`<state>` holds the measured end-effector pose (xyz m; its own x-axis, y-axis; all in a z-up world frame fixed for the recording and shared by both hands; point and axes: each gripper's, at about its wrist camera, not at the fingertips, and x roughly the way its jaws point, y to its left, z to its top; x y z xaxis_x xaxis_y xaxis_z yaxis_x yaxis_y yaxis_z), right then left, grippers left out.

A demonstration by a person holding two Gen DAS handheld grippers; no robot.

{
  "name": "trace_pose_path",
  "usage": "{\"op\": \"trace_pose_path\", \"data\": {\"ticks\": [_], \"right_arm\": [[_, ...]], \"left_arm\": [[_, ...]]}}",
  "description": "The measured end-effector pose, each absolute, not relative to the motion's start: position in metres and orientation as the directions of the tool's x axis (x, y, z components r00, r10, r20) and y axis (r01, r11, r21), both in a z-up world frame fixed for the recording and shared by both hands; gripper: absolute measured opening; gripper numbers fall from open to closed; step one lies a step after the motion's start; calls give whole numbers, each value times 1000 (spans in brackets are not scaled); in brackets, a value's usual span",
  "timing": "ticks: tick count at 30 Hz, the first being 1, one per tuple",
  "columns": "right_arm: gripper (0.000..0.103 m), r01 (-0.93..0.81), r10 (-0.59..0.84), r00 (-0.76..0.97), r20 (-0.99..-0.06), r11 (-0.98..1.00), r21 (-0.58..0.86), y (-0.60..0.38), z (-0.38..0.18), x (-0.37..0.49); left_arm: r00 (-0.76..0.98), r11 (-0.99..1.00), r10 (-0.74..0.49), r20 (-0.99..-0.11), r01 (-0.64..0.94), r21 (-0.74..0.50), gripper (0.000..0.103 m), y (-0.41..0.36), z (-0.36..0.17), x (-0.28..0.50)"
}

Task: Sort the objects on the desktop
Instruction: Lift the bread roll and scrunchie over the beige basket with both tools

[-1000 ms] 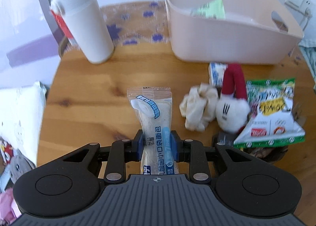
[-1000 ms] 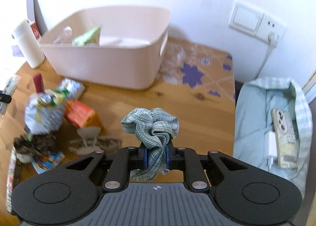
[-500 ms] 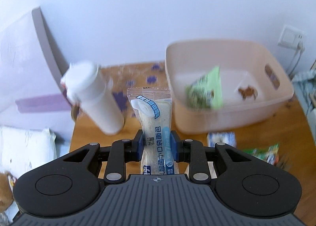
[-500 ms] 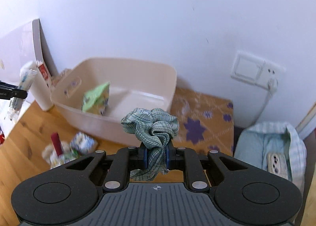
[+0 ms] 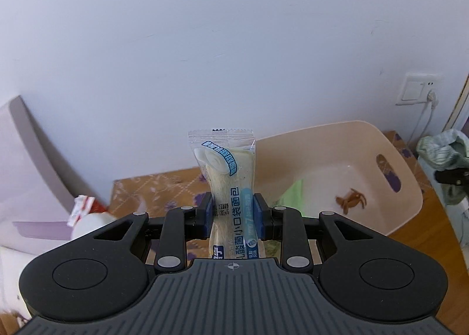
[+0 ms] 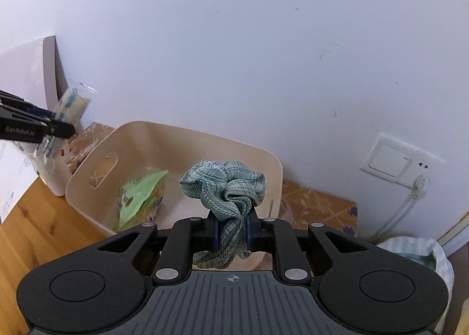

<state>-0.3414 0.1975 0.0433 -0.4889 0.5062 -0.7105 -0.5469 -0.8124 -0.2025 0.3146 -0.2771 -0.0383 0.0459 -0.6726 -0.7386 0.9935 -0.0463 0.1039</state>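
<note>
My left gripper (image 5: 233, 212) is shut on a clear bread packet (image 5: 227, 177) with blue print, held upright in the air. Behind it and to the right stands the pink plastic basket (image 5: 381, 144). In it lie a green snack bag (image 5: 293, 194) and a small brown crab-like thing (image 5: 351, 200). My right gripper (image 6: 231, 231) is shut on a crumpled green checked scrunchie (image 6: 225, 191), raised just before the basket (image 6: 275, 165) with the green snack bag (image 6: 140, 197) inside. The left gripper (image 6: 38, 127) with its packet (image 6: 70, 106) shows at the far left of the right wrist view.
A white bottle (image 5: 88, 223) with a red label stands at the left on the wooden table (image 6: 32, 218). A patterned mat (image 5: 164, 188) lies along the wall. A wall socket (image 6: 398, 162) with a plugged cable is at the right, with light cloth (image 6: 416, 250) below it.
Both grippers have risen and tilted up with their loads. The table clutter has dropped out of view and the basket's inside now shows from above.
</note>
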Motion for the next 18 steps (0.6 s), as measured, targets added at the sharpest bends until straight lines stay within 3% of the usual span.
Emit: {"op": "trace_pose_path", "data": {"ticks": [18], "right_arm": [[16,-563,450,-401,-798,-808,-173,223,-21,-391]], "left_arm": [[-50,-100,-528,-848,995,4,28,-340,-110,275]]}}
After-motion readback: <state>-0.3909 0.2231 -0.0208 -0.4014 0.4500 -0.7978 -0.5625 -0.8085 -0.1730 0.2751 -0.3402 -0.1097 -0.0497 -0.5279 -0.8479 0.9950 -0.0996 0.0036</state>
